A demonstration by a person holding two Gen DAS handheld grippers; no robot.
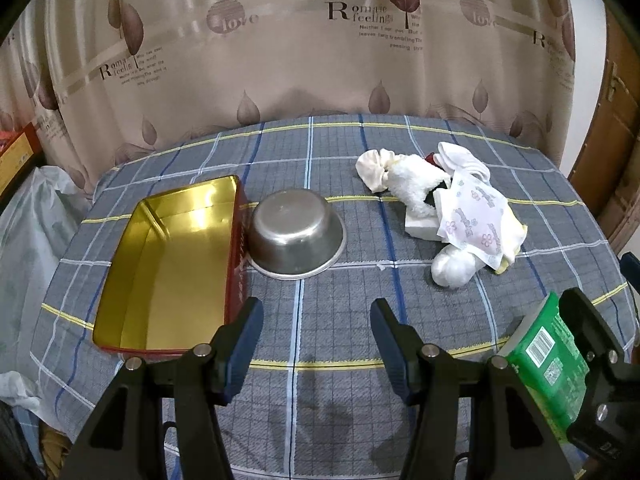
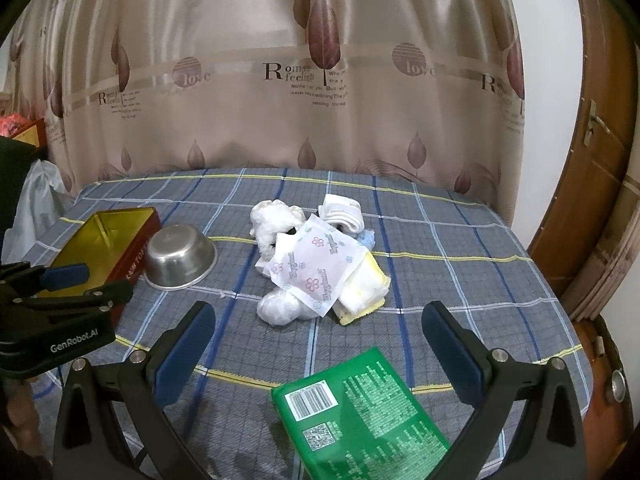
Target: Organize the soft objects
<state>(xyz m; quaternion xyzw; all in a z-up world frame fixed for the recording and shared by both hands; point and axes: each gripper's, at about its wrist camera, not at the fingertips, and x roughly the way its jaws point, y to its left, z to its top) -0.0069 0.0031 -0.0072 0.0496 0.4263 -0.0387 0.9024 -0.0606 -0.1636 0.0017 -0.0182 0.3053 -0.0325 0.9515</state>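
Soft items are lying heaped at twelve o'clock of the right gripper, whose jaws are gaping around a green tissue pack; the left gripper, also spread and empty, is facing the steel bowl and gold tin at eleven o'clock

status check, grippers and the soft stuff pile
Both hand-held grippers open, left, right, holding nothing. Green pack under the right one, ungrasped. Soft pile untouched; tin empty. Upturned steel bowl between.
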